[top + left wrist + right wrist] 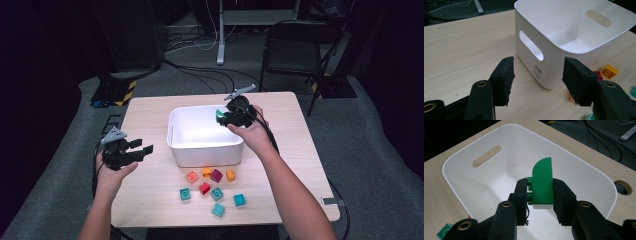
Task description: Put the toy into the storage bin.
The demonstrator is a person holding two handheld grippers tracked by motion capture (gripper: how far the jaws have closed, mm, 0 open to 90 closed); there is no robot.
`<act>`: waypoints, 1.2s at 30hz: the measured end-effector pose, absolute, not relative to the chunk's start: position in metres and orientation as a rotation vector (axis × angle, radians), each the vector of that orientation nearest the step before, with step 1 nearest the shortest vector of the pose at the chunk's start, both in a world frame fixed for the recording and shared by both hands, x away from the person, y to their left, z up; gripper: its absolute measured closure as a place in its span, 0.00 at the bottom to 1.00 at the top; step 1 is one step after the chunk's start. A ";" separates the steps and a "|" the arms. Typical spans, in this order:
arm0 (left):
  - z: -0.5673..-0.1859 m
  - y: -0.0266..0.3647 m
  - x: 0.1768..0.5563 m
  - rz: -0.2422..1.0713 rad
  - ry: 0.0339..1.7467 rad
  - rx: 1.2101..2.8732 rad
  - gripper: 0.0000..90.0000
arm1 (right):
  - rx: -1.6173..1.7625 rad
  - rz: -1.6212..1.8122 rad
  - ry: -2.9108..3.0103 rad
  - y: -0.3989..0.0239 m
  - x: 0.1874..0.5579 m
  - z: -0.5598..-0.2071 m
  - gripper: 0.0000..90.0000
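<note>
Right gripper (pixel 540 195) jaws are clamping a green rounded plastic brick (pixel 542 182) between them, hovering over the white plastic bin (pixel 454 162); releasing seems next. Left gripper (pixel 537 80) jaws are gaping, empty.

One white bin (pixel 205 150) is standing on one table (pixel 150 107); eight loose blocks are lying before it: three teal (pixel 217 193), two orange (pixel 230 175), one salmon (pixel 192 176), one red (pixel 204 188), one magenta (pixel 216 175); one green block (pixel 543 182) is showing over the bin; two grippers, left (pixel 142 149) and right (pixel 223 118), are showing; one chair (pixel 295 50) is standing behind.
</note>
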State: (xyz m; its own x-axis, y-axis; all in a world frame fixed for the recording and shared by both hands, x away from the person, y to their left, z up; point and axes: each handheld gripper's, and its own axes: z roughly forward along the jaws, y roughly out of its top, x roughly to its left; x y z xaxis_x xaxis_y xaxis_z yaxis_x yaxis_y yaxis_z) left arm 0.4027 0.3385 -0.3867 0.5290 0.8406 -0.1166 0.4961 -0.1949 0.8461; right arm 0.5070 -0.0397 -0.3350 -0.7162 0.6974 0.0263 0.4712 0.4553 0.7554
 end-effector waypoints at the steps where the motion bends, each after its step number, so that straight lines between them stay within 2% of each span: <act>1: -0.387 0.339 0.403 0.468 1.103 1.855 0.47 | 1.001 1.128 2.418 -0.039 0.509 -0.336 0.74; 33: -0.386 0.340 0.403 0.470 1.094 1.851 0.47 | 1.086 1.030 2.426 0.015 0.563 -0.368 0.73; 36: -0.386 0.340 0.403 0.475 1.093 1.854 0.47 | 1.118 1.019 2.420 0.017 0.564 -0.371 0.69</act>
